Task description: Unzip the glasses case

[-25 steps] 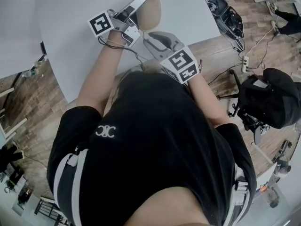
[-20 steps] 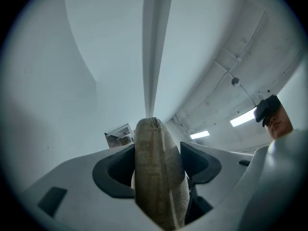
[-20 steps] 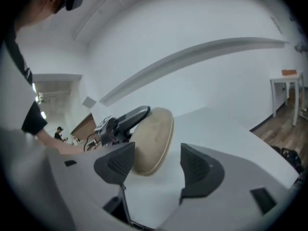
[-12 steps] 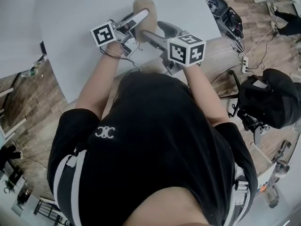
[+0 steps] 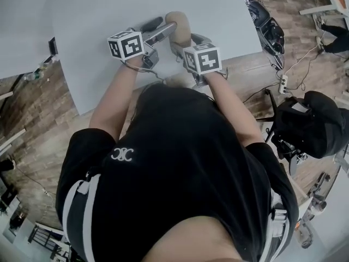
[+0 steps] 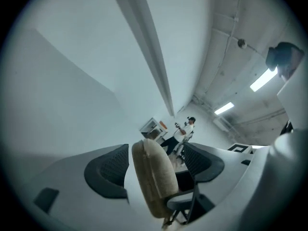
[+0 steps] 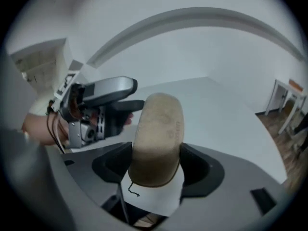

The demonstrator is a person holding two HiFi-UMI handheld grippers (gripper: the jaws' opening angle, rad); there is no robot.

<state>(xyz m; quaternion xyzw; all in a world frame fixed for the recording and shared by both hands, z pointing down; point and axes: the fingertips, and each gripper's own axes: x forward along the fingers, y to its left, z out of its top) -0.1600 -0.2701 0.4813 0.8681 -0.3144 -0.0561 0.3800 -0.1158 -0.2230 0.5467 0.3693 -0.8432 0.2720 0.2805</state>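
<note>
Both hands have come down and drawn closer together since a second ago. The tan glasses case (image 5: 179,27) now lies on the white worktop (image 5: 109,15) between them, nearer the person than it was.

The case looks closed; no gap shows along its seam in either gripper view.

The left claw (image 6: 155,166) is released. Its jaws have just been opening, and the case stands edge-on between them with a gap on one side.

The right claw (image 7: 158,167) has also just been opening, to a wide spread. The rounded end of the case sits between its pads, which are close on both sides but do not seem to press, so I judge it released too.

A thin dark thread (image 7: 132,190) lies under the near end of the case. It may belong to the zip pull, but I cannot tell.

The step in hand looks like setting the case down and taking a fresh hold before any unzipping. Next, one claw needs to clamp the body firmly while the other finds and pinches the small pull. That calls for a narrow, well-aimed grip.
</note>
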